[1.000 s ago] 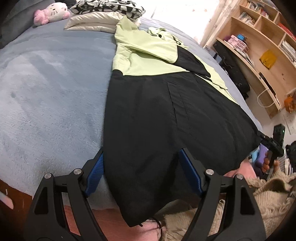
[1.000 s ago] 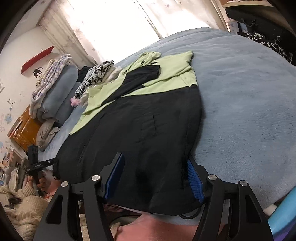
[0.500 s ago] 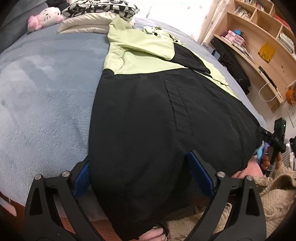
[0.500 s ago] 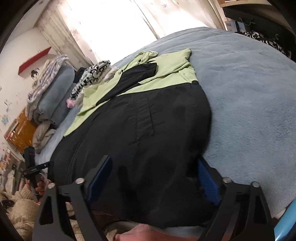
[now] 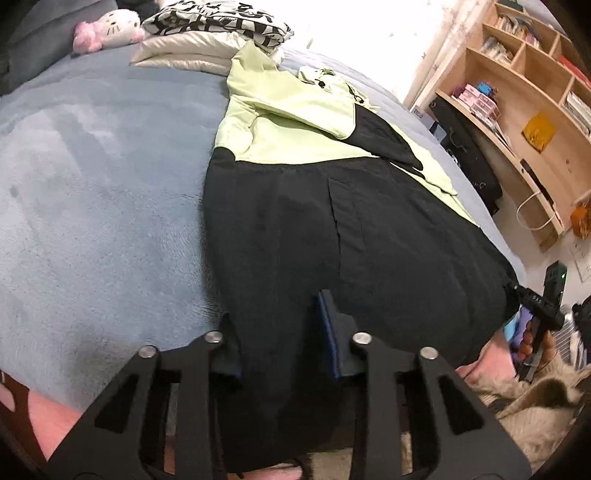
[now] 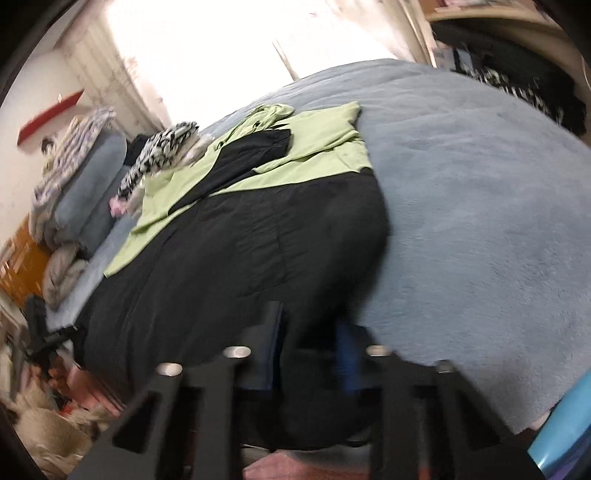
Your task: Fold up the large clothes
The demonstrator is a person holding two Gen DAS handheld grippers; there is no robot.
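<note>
Two claws pinched on the near hem of a black and lime-green jacket [image 5: 332,221] spread flat on a bed.

Both jaws have just been closing with hem fabric between them: left claw [image 5: 284,332] bites a fold of smooth, matte black cloth at the jacket's bottom edge; right claw [image 6: 308,347] does the same at the opposite hem corner, its frame motion-blurred. Jacket lies lengthwise on a plush, napped blue-grey blanket [image 5: 92,184], black lower body nearest, green yoke and hood far, one black sleeve folded across the chest. Left view alone shows a curved wooden bookshelf [image 5: 524,92], a pink-and-white plush toy [image 5: 110,29] and the other hand's handle at far right. Right view alone shows a bright curtained window [image 6: 221,48] and stacked bedding [image 6: 81,173].
</note>
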